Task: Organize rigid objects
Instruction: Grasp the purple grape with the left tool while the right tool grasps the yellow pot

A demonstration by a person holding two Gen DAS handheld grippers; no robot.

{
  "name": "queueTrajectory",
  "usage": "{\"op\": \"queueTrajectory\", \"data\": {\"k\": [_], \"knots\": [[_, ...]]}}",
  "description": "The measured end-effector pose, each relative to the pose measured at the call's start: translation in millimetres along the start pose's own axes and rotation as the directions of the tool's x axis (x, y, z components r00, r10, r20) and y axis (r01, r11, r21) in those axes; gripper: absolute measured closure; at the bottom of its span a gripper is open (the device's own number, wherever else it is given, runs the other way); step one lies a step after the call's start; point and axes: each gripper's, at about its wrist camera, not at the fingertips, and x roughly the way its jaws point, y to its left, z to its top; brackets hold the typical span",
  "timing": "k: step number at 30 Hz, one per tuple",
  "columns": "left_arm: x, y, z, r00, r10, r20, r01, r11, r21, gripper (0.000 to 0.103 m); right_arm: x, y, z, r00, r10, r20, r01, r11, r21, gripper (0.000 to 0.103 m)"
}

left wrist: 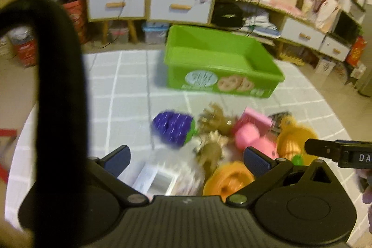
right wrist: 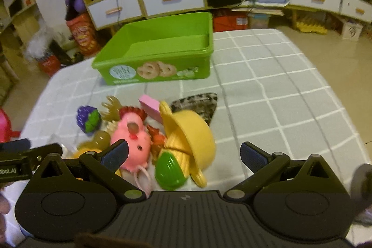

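Right now your left gripper (left wrist: pixel 187 160) and right gripper (right wrist: pixel 183 156) both hover with fingers spread wide, holding nothing, over the heap of plastic toys (right wrist: pixel 148 131) between them. Beyond the fingers, the empty green plastic bin (right wrist: pixel 158 55) sits on the counter (right wrist: pixel 267 90), likely ready to receive them.

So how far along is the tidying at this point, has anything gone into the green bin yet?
Nothing looks done: the green bin appears empty. Nothing is in hand either; the left hand-held gripper and right hand-held gripper are both open above the pile. Everything is left: the toy grapes, pink chicken toy, yellow toy pot, pink block and the rest lie on the checked cloth.
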Motion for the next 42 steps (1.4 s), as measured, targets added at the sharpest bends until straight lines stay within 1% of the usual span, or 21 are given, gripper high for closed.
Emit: {"op": "queueTrajectory", "data": {"k": [2,4,5,7,8,10,14,16,17,21,24,27,29,31,32,34,35,36,37,39,42], "knots": [[6.0,2.0,7.3,1.000,-0.025,0.003,0.025,1.000,0.008,0.019,6.4,-4.5,8.6,0.999,0.034,-0.024,-0.034,0.999,0.017,0.002],[10.7,2.9,9.7,0.999,-0.035,-0.003,0.035,0.999,0.027,0.019,11.3,-10.0,15.7,0.998,0.055,-0.033,-0.054,0.998,0.037,0.002],[18.3,2.7,13.6,0.998,-0.053,-0.016,0.054,0.997,0.058,0.020,14.7,-13.3,19.4,0.997,0.068,-0.040,-0.066,0.997,0.046,0.002],[25.8,2.5,14.7,0.997,-0.066,-0.029,0.068,0.994,0.082,0.020,21.3,-20.5,24.9,0.993,0.096,-0.066,-0.091,0.993,0.079,0.002],[32.8,4.0,18.1,0.997,-0.065,-0.036,0.069,0.991,0.115,0.020,25.4,-24.8,27.0,0.990,0.108,-0.085,-0.099,0.989,0.107,0.002],[39.2,6.9,22.2,0.998,-0.056,-0.039,0.061,0.988,0.140,0.022,34.2,-32.6,29.0,0.983,0.136,-0.123,-0.114,0.979,0.168,0.002],[52.4,27.3,24.0,0.996,-0.078,-0.040,0.082,0.989,0.120,0.023,48.6,-47.4,30.9,0.966,0.197,-0.165,-0.144,0.947,0.286,0.003],[58.1,29.5,21.7,0.995,-0.087,-0.042,0.092,0.989,0.118,0.025,53.8,-54.2,32.2,0.960,0.216,-0.180,-0.146,0.930,0.339,0.003],[66.0,30.0,21.6,0.995,-0.086,-0.053,0.092,0.988,0.120,0.027,55.4,-57.3,32.7,0.956,0.229,-0.183,-0.151,0.920,0.363,0.003],[81.4,32.5,21.7,0.993,-0.091,-0.070,0.097,0.992,0.085,0.031,63.6,-66.2,29.8,0.944,0.247,-0.220,-0.127,0.886,0.446,0.004],[90.3,32.4,20.5,0.993,-0.078,-0.083,0.085,0.993,0.083,0.038,66.9,-72.8,26.2,0.932,0.278,-0.232,-0.130,0.856,0.501,0.004],[90.2,33.1,22.4,0.994,-0.081,-0.080,0.087,0.993,0.076,0.039,68.7,-82.1,20.6,0.925,0.294,-0.241,-0.115,0.821,0.560,0.004],[92.6,32.9,22.1,0.991,-0.091,-0.097,0.097,0.993,0.065,0.042,70.3,-90.5,15.2,0.915,0.328,-0.235,-0.120,0.777,0.618,0.004],[95.3,31.6,21.9,0.989,-0.091,-0.113,0.099,0.993,0.066,0.048,73.3,-97.9,9.7,0.903,0.365,-0.226,-0.124,0.726,0.677,0.004],[96.4,31.4,21.8,0.989,-0.092,-0.118,0.100,0.993,0.064,0.052,73.9,-99.9,6.8,0.902,0.371,-0.219,-0.122,0.708,0.696,0.005],[98.8,31.8,21.8,0.987,-0.090,-0.133,0.098,0.994,0.055,0.058,75.2,-101.6,3.3,0.903,0.376,-0.206,-0.124,0.688,0.716,0.005],[101.2,32.2,22.0,0.986,-0.086,-0.144,0.094,0.994,0.049,0.060,74.5,-101.1,2.8,0.906,0.373,-0.199,-0.124,0.685,0.718,0.006],[102.5,32.9,21.9,0.985,-0.084,-0.150,0.092,0.995,0.043,0.060,73.8,-100.3,2.7,0.908,0.373,-0.192,-0.129,0.683,0.719,0.009],[103.4,34.2,22.3,0.984,-0.086,-0.154,0.092,0.995,0.032,0.060,73.1,-98.8,2.5,0.907,0.380,-0.178,-0.143,0.680,0.720,0.015],[104.2,35.5,23.5,0.984,-0.087,-0.154,0.091,0.996,0.022,0.061,71.5,-95.9,3.9,0.906,0.393,-0.156,-0.170,0.676,0.717,0.022],[103.8,35.3,24.4,0.986,-0.079,-0.148,0.082,0.997,0.013,0.061,67.8,-88.4,8.1,0.919,0.362,-0.159,-0.171,0.727,0.665,0.023]]}}
